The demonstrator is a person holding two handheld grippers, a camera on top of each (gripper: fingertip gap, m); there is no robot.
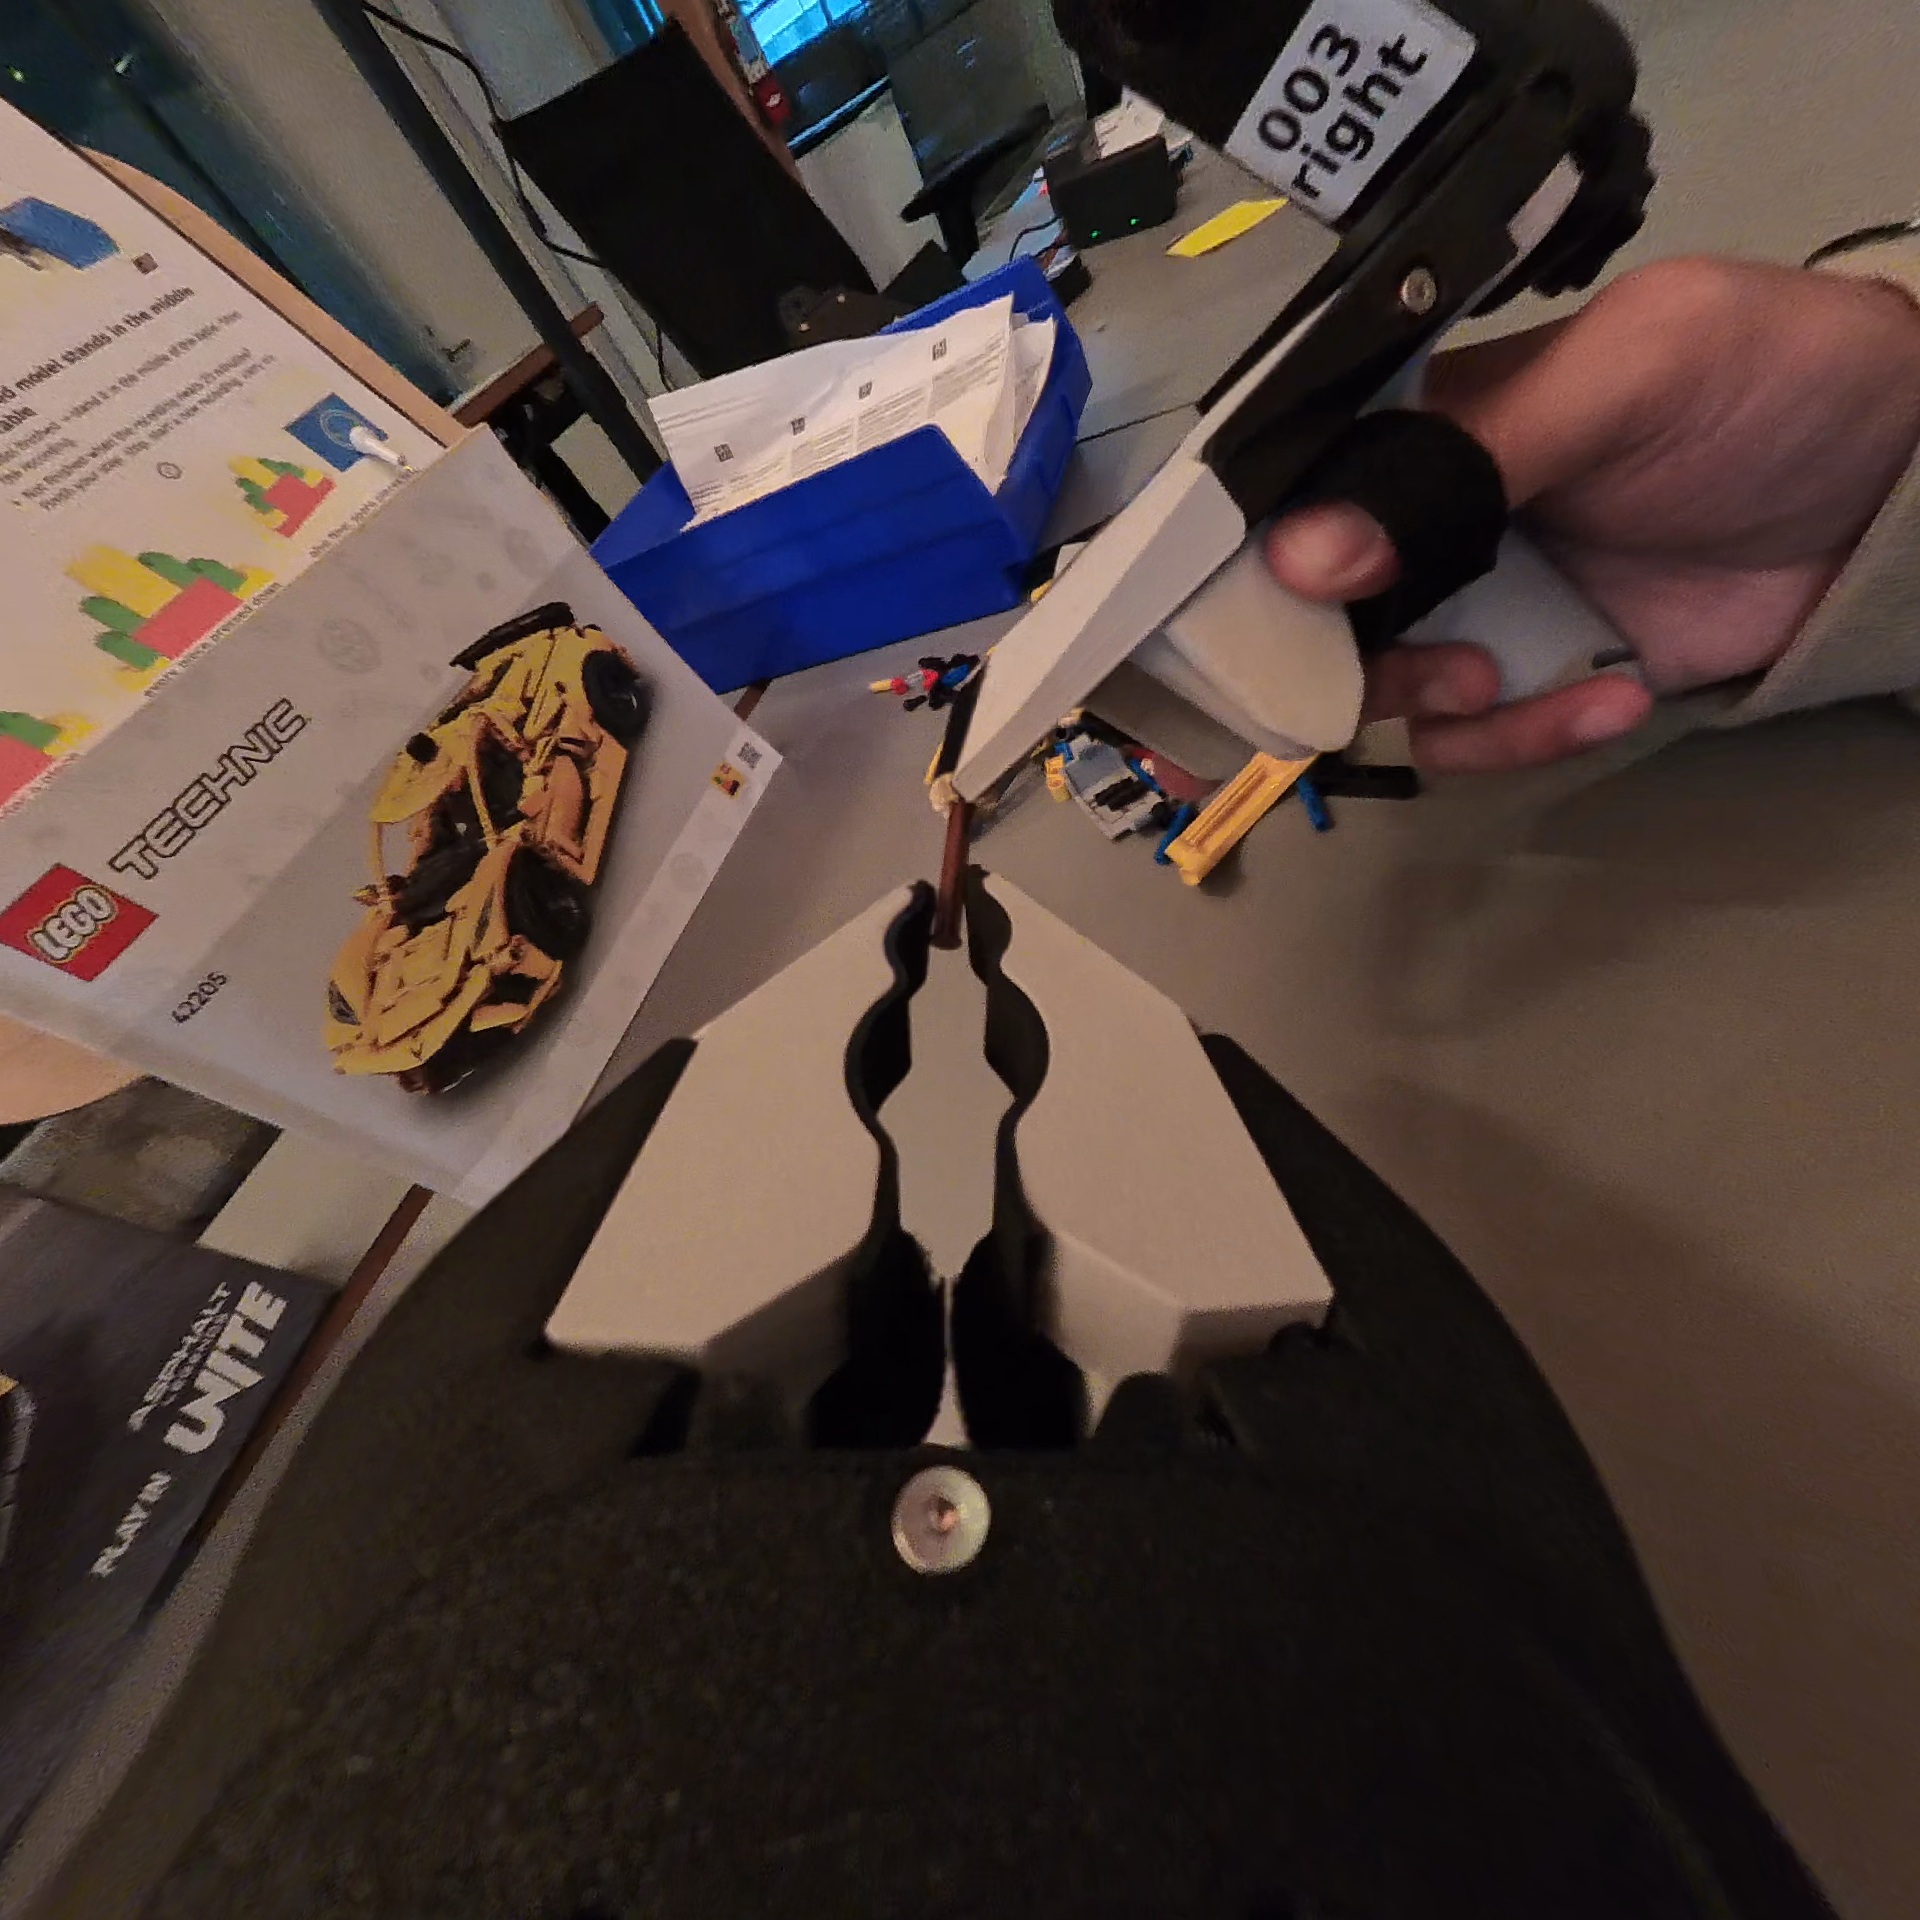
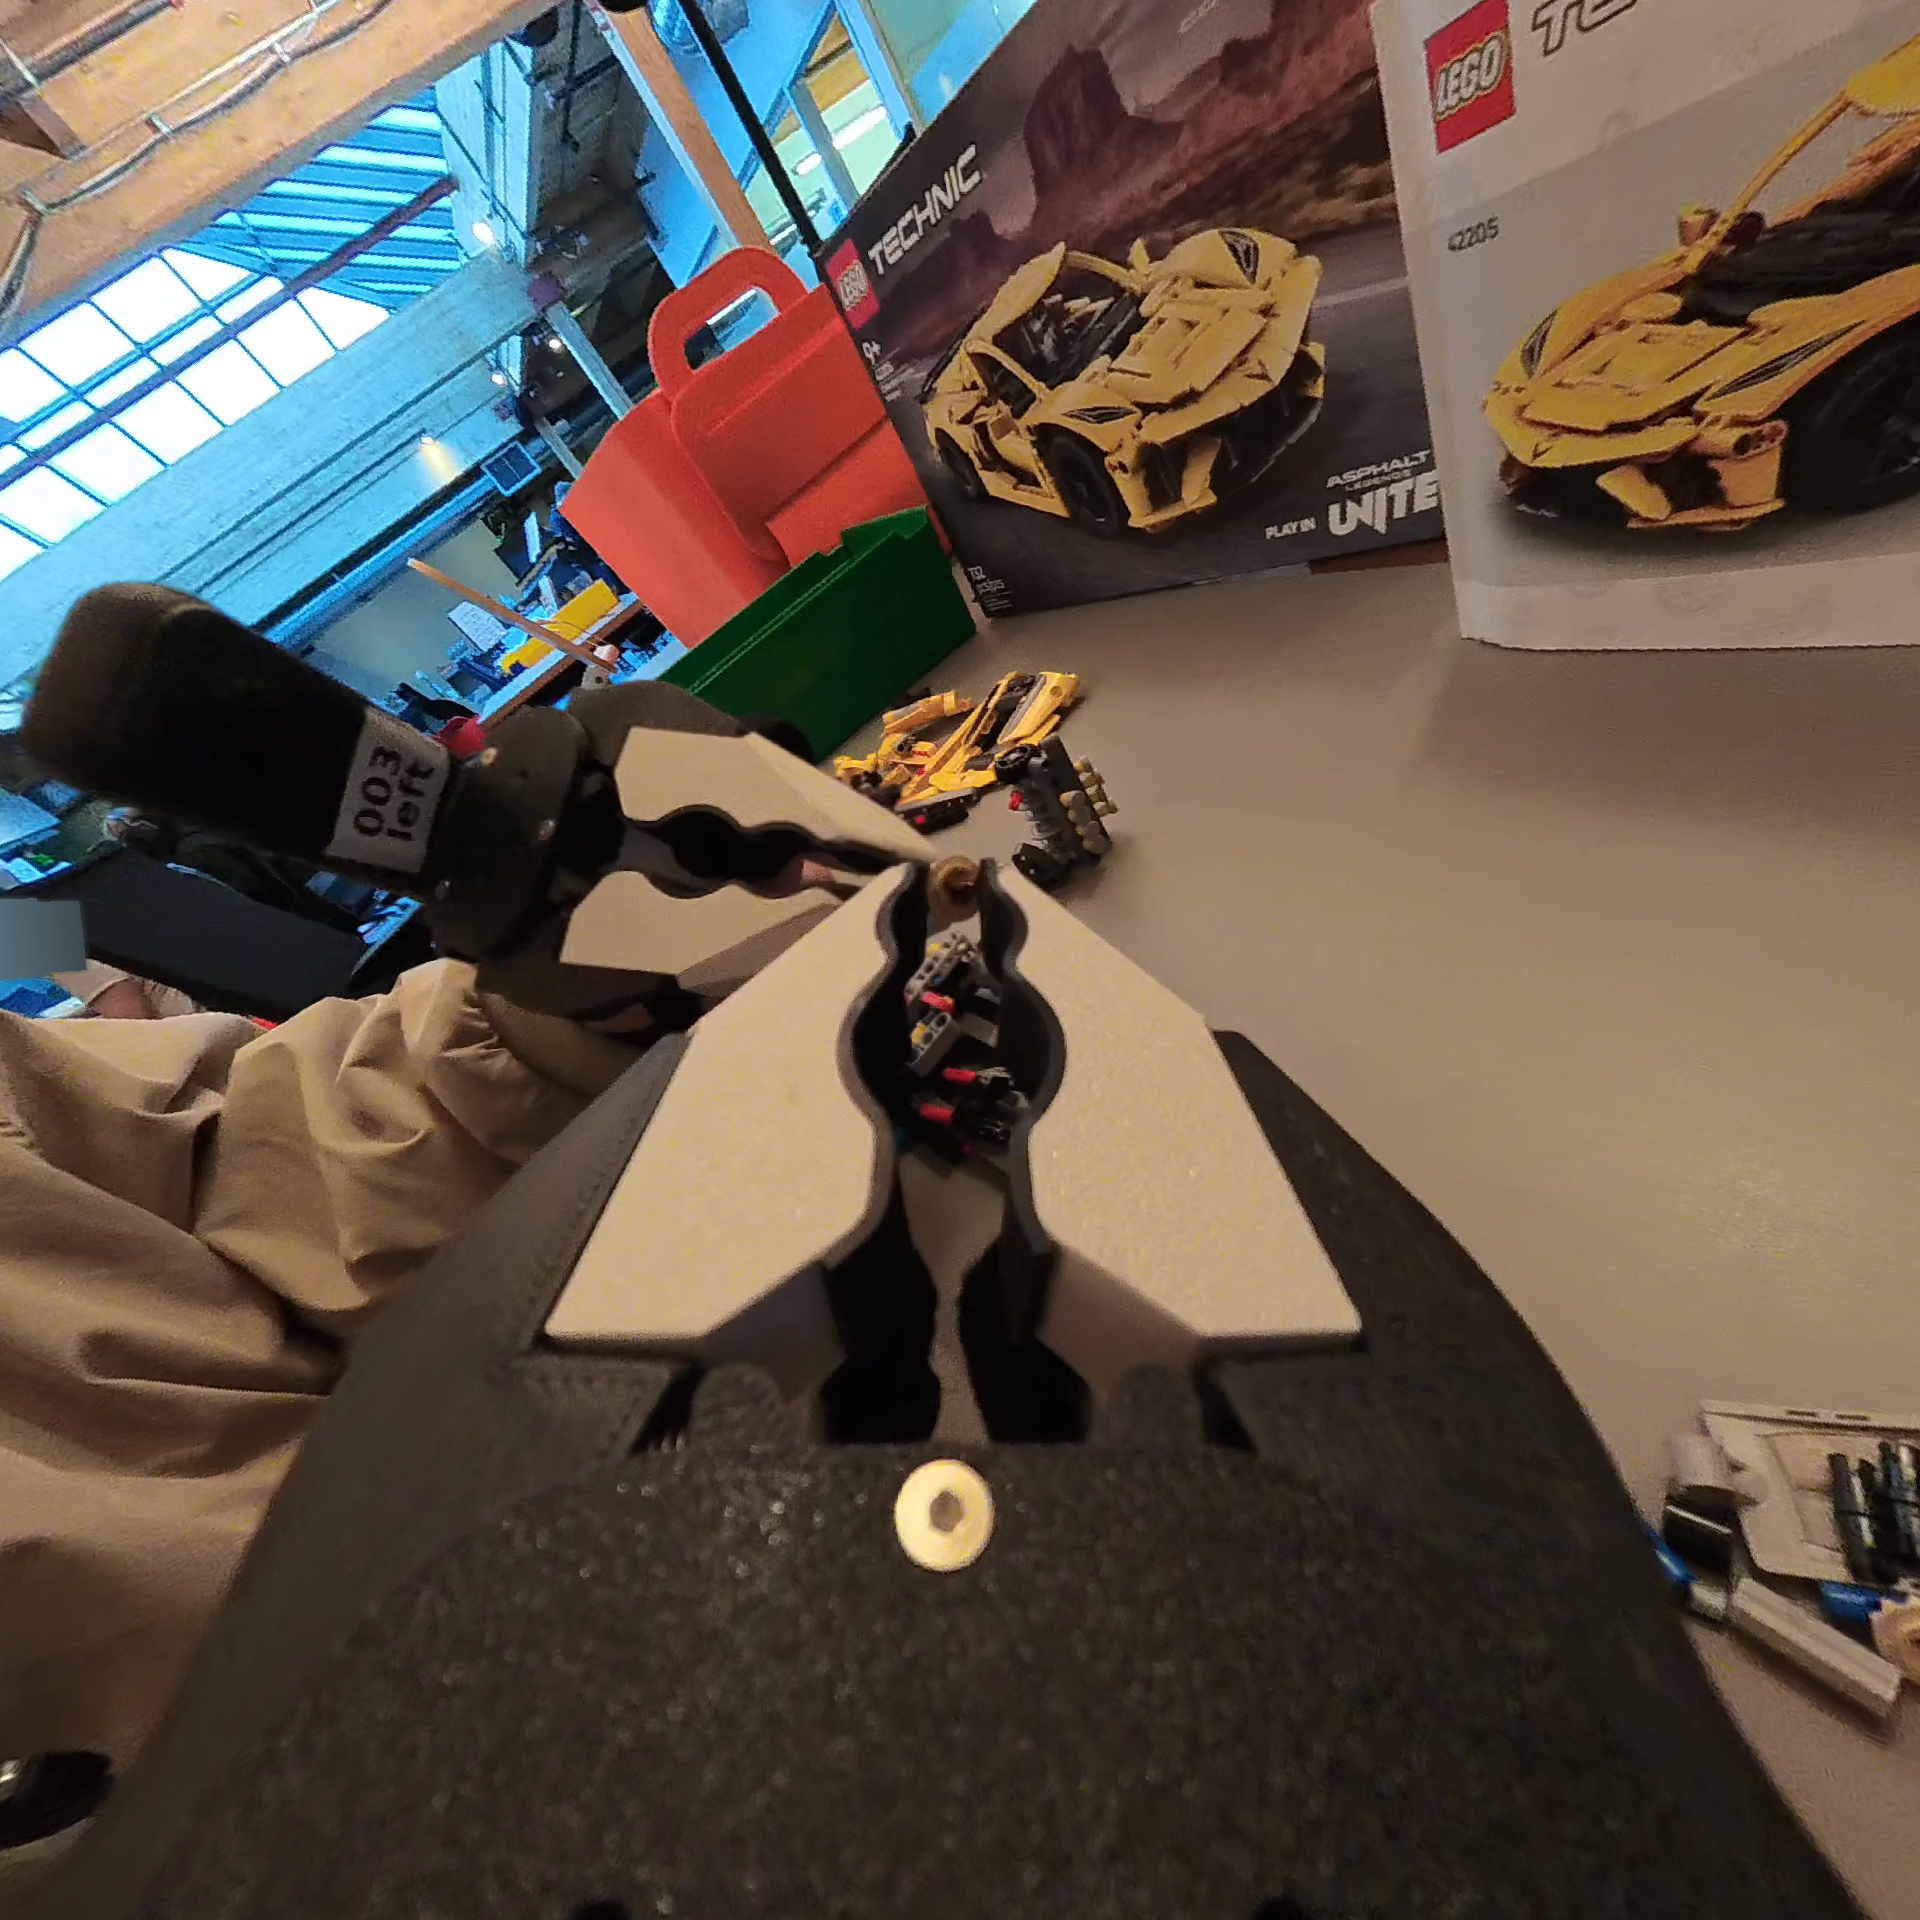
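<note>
We see the left gripper (image 1: 948, 906) with its jaws drawn nearly together at the tips, pinching the lower end of a thin brown axle (image 1: 951, 871) that stands almost upright above the grey table (image 1: 1455, 1039). The right gripper (image 1: 961, 795) comes in from the upper right, held by a hand (image 1: 1621, 540) in a black finger sleeve, and its tips meet the top of that same axle, where a small tan bush (image 1: 940, 798) sits.

In the right wrist view, the right gripper (image 2: 954, 883) is closed to a narrow gap on the tan bush (image 2: 951, 881) at its very tips; the left gripper (image 2: 904, 854) reaches in from the left and touches it there. Through the gap between the right fingers we glimpse a small grey and black brick assembly with red pins (image 2: 951, 1049) lying on the table below.

Farther along the table (image 2: 1455, 1039) lie a partly built yellow car (image 2: 977, 727) and a dark block with tan pins (image 2: 1060, 810) just beside it. Behind these stand a green bin (image 2: 831, 634), a red carry case (image 2: 748, 436), the set's box (image 2: 1132, 343) and an instruction booklet (image 2: 1662, 343) with a yellow car on its cover. In the left wrist view, the same booklet (image 1: 395, 831) leans at left, with a blue bin (image 1: 862, 540) of white papers behind it.
</note>
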